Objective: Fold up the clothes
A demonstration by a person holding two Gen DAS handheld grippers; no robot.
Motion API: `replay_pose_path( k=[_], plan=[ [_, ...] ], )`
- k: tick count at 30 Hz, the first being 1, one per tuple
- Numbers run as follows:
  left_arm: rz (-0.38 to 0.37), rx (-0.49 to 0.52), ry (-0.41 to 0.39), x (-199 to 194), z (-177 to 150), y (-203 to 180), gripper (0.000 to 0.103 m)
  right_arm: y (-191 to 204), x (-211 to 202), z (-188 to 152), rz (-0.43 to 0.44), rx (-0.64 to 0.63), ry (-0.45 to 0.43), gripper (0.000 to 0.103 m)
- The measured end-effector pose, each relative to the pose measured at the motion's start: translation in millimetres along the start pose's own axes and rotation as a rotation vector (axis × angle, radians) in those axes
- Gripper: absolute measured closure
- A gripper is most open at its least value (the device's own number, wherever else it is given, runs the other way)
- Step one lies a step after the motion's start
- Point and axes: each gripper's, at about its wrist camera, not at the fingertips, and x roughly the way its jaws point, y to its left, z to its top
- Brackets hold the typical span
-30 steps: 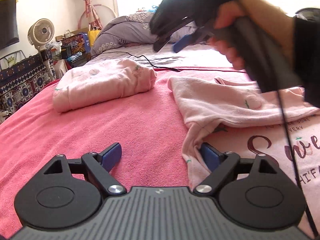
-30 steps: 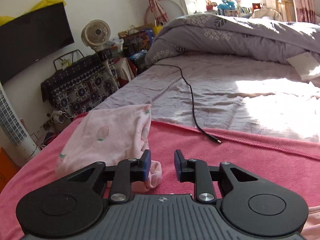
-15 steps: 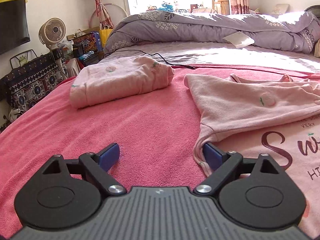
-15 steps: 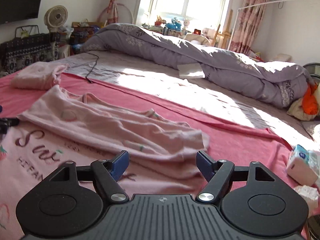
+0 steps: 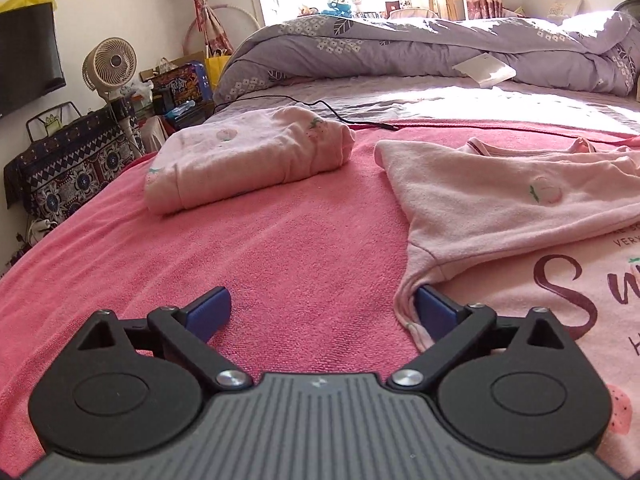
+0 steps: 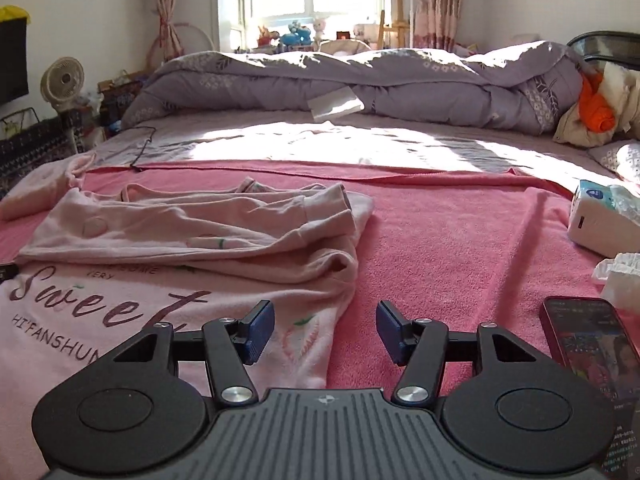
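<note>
A pink shirt (image 5: 500, 200) with dark "Sweet" lettering lies flat on the pink towel (image 5: 280, 248), its sleeves folded across the chest. My left gripper (image 5: 320, 300) sits at the shirt's left edge, its jaws opening wide; the right pad (image 5: 434, 312) touches the hem and bare towel lies between the pads. My right gripper (image 6: 324, 320) hovers at the shirt's (image 6: 200, 240) lower right edge with jaws closing. The hem lies below its left pad (image 6: 258, 328), and nothing is pinched. A folded pink garment (image 5: 248, 160) rests at the far left.
A phone (image 6: 588, 344), a tissue pack (image 6: 600, 220) and crumpled tissue (image 6: 620, 276) lie to the right of the right gripper. A purple duvet (image 6: 360, 76) is heaped along the back of the bed. A black cable (image 5: 320, 104) runs behind the folded garment. A fan (image 5: 110, 64) stands left.
The right hand and its gripper left the left wrist view, swinging from the folded garment to the shirt's right edge. Its jaws spread, then narrowed. The left jaws widened slightly.
</note>
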Motion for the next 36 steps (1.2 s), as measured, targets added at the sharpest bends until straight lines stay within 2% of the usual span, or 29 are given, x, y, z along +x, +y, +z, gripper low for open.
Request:
replay_pose_path(
  k=[1, 2, 3, 4, 5, 6, 7, 8, 9, 11, 13, 15, 17, 21, 25, 26, 27, 29, 30, 33, 36],
  plan=[
    [-0.004, -0.008, 0.004, 0.7, 0.0, 1.1, 0.002, -0.3, 11.6, 3.1, -0.013, 0.028, 0.015, 0.046],
    [-0.005, -0.010, 0.004, 0.6, -0.5, 1.3, 0.002, -1.4, 15.9, 5.0, -0.017, 0.058, 0.020, 0.053],
    [-0.004, -0.009, 0.003, -0.1, -1.3, 1.1, 0.002, -0.4, 14.2, 7.5, -0.027, 0.050, 0.020, 0.065],
    [-0.003, -0.008, 0.001, -0.4, -1.6, 0.9, 0.002, 0.6, 10.5, 9.0, -0.034, 0.028, 0.023, 0.094],
    [-0.004, -0.009, 0.001, -0.6, -1.9, 1.1, 0.002, -0.3, 6.8, 8.8, -0.041, 0.015, 0.025, 0.094],
    [-0.007, -0.012, 0.002, -0.6, -2.0, 1.8, 0.002, -2.8, 5.1, 6.0, -0.085, -0.001, 0.025, 0.094],
    [-0.009, -0.015, 0.003, -0.6, -2.1, 2.5, 0.002, -6.4, 5.1, 1.0, -0.164, -0.025, 0.024, 0.101],
    [-0.012, -0.019, 0.003, -0.6, -2.1, 2.8, 0.002, -13.2, 6.5, -6.2, -0.248, -0.053, 0.018, 0.100],
    [-0.011, -0.019, 0.004, -0.6, -1.9, 2.5, 0.002, -23.4, 4.1, -12.7, -0.272, -0.049, 0.007, 0.100],
    [-0.011, -0.016, 0.003, -1.3, -1.9, 2.2, 0.002, -41.3, -14.1, -18.5, -0.162, 0.035, -0.022, 0.097],
    [-0.025, -0.028, 0.003, -2.9, -2.1, 4.8, 0.002, -49.6, -39.1, -25.7, 0.009, 0.109, -0.051, 0.092],
    [-0.048, -0.044, -0.002, -9.6, -5.3, 8.8, 0.002, -48.7, -64.5, -37.9, 0.120, 0.129, -0.078, 0.079],
    [-0.082, -0.062, 0.005, -24.5, -14.4, 13.5, 0.002, -44.6, -92.3, -56.9, 0.174, 0.113, -0.110, 0.051],
    [-0.196, -0.059, -0.023, -74.9, -43.0, 30.5, 0.004, -50.2, -128.2, -93.1, 0.264, 0.115, -0.096, 0.048],
    [-0.393, -0.064, -0.044, -129.4, -73.8, 58.1, 0.004, -67.1, -159.3, -123.8, 0.298, 0.182, -0.071, 0.048],
    [-0.422, -0.060, -0.036, -139.0, -81.8, 61.9, 0.004, -69.4, -164.4, -130.2, 0.306, 0.196, -0.065, 0.048],
    [-0.416, -0.051, -0.028, -147.0, -89.7, 62.9, 0.004, -70.7, -170.0, -136.9, 0.310, 0.206, -0.062, 0.048],
    [-0.312, -0.006, -0.020, -164.7, -108.8, 57.8, 0.004, -69.2, -178.9, -150.6, 0.284, 0.220, -0.048, 0.045],
    [-0.241, 0.045, -0.031, -173.2, -118.9, 51.0, 0.004, -65.2, -181.5, -156.3, 0.258, 0.214, -0.042, 0.045],
    [-0.135, 0.236, -0.064, -190.2, -150.5, 24.3, 0.004, -35.3, -187.5, -171.7, 0.213, 0.134, -0.047, 0.041],
    [-0.151, 0.394, -0.046, -194.7, -179.4, -1.3, 0.004, -3.6, -188.0, -180.1, 0.256, 0.071, -0.057, 0.034]
  ],
)
